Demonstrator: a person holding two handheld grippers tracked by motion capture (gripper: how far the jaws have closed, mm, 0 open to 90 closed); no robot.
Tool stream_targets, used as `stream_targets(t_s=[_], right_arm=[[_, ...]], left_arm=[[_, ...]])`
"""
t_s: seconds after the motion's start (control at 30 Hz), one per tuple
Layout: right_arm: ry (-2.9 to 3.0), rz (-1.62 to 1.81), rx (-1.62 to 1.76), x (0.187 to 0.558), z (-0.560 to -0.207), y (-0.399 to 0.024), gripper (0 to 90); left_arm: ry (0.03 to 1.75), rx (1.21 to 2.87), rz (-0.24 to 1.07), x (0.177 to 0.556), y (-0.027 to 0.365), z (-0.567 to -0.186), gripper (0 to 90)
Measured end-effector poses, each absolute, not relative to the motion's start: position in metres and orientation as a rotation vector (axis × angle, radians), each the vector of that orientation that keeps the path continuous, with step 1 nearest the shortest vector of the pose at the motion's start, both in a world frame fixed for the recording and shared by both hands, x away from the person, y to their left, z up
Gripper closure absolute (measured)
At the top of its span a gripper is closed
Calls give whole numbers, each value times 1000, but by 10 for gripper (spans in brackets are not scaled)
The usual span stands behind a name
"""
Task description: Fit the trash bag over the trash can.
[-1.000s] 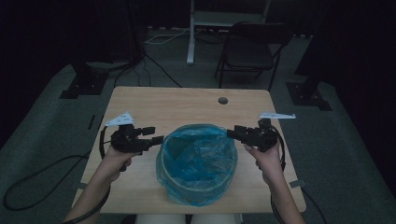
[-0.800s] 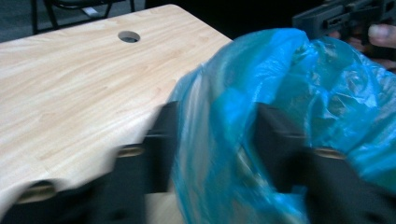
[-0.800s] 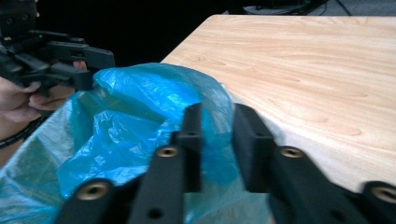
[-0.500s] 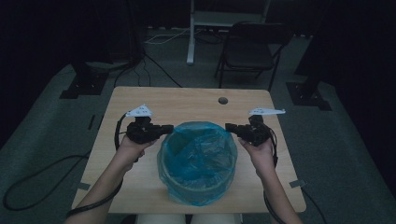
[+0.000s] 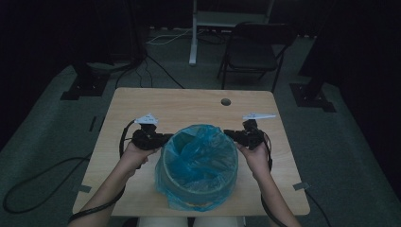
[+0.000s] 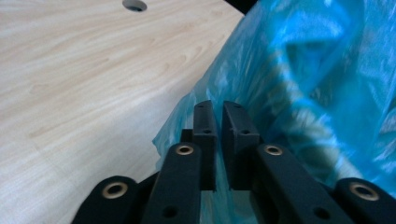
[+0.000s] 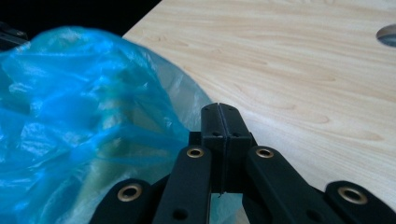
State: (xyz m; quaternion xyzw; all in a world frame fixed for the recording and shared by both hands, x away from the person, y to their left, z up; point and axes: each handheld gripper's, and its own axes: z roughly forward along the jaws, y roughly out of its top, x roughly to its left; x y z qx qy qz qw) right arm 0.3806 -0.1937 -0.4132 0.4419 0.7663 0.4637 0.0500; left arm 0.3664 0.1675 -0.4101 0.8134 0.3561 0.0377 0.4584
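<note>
A round bin lined with a blue plastic bag (image 5: 198, 161) stands at the table's near middle. My left gripper (image 5: 165, 138) lies against the bag's left rim. In the left gripper view its jaws (image 6: 218, 107) stand a narrow slit apart, having just been opening, with blue bag film (image 6: 303, 70) behind and under them. My right gripper (image 5: 228, 133) is at the bag's right rim. In the right gripper view its pads (image 7: 219, 109) meet flush, and the edge of the bag (image 7: 70, 93) runs in under them.
The light wooden table (image 5: 189, 106) has a round cable hole (image 5: 225, 101) near its far edge. A dark folding chair (image 5: 253, 52) and a white stand post sit on the floor beyond. Cables trail across the floor at the left.
Both hands have drawn inward against the bag's rim and sunk a little. The bin has stayed in place.
</note>
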Motion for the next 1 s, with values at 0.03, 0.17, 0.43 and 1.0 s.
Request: stream_targets(t_s=[0.03,0.17,0.43,1.0], right_arm=[[2334,1412,1346,381,-413,-194,900],[2302,1393,1359,381,-414,-195,583],[2123,1431,1412,375,-404,-220,313],[2022,1543,1419,343,-414,-262,194]], left_arm=[[879,2004,97,366,168,-411,808],[936,1956,192,364,180,-410,412],[925,1871,272,350,203,-412,265],[990,1971,275,317,225,-460,90]])
